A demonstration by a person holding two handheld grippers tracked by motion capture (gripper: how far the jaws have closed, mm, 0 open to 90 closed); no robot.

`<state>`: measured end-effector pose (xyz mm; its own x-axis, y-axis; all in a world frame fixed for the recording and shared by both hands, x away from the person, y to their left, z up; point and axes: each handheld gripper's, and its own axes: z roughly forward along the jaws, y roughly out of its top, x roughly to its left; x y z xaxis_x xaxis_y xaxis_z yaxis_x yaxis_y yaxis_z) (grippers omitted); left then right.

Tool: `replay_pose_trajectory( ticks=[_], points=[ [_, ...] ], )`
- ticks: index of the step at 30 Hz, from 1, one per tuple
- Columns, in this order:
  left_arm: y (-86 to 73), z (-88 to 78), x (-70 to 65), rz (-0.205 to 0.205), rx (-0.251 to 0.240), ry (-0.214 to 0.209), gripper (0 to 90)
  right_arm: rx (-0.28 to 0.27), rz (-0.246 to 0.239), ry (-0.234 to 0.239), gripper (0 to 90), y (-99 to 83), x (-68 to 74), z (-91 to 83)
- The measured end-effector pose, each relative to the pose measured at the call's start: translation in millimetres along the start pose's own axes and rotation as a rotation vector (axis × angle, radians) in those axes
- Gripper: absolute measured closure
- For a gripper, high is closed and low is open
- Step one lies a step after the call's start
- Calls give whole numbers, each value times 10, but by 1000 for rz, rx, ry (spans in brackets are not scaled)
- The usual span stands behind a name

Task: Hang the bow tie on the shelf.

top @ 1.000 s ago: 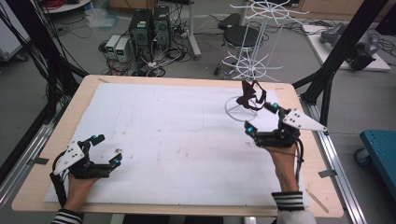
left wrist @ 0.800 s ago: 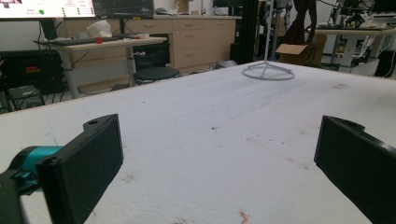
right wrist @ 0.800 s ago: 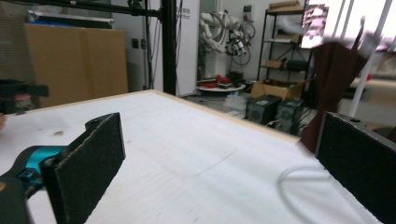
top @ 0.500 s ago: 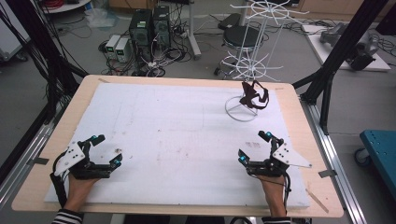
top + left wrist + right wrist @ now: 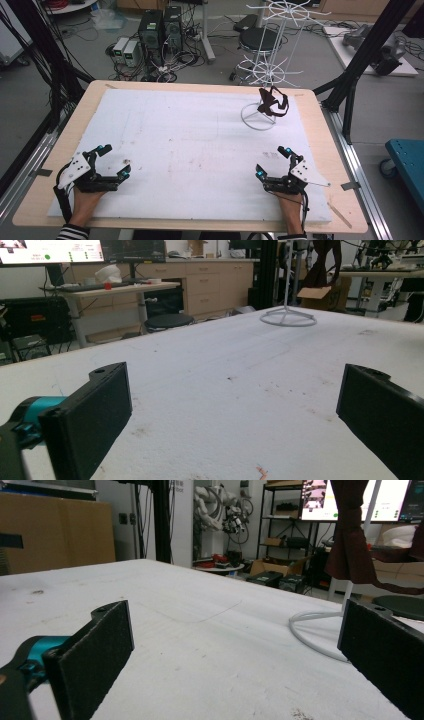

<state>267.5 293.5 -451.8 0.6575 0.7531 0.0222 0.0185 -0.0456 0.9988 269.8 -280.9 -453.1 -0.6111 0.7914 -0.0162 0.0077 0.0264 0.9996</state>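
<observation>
A white wire rack (image 5: pixel 270 45) stands at the back right of the table on a ring base (image 5: pixel 257 119). A dark maroon cloth item (image 5: pixel 272 102) hangs low on it. My left gripper (image 5: pixel 114 161) rests at the front left, open and empty, its jaws wide apart. My right gripper (image 5: pixel 272 161) rests at the front right, also open with nothing between its jaws. In the right gripper view the maroon cloth (image 5: pixel 352 535) hangs ahead above the ring base (image 5: pixel 315 630). In the left gripper view the ring base (image 5: pixel 288 318) lies far off.
A white foam sheet (image 5: pixel 190 145) covers the wooden table (image 5: pixel 40 195). Computer boxes (image 5: pixel 160 25) and a stool (image 5: pixel 262 40) sit on the floor behind. Black frame posts (image 5: pixel 350 70) flank the table. A blue cart (image 5: pixel 407 165) stands at the right.
My right gripper has pulled back from beside the rack to the front right of the table, leaving the maroon cloth hanging on the rack. The left gripper has stayed put.
</observation>
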Motion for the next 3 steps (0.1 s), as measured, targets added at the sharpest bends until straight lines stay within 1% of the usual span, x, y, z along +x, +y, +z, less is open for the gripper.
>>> replay_pose_trajectory(
  ticks=[3],
  points=[
    [-2, -3, -3, 1, -4, 0, 17, -1, 3, -7, 7, -2, 0, 2]
  ],
)
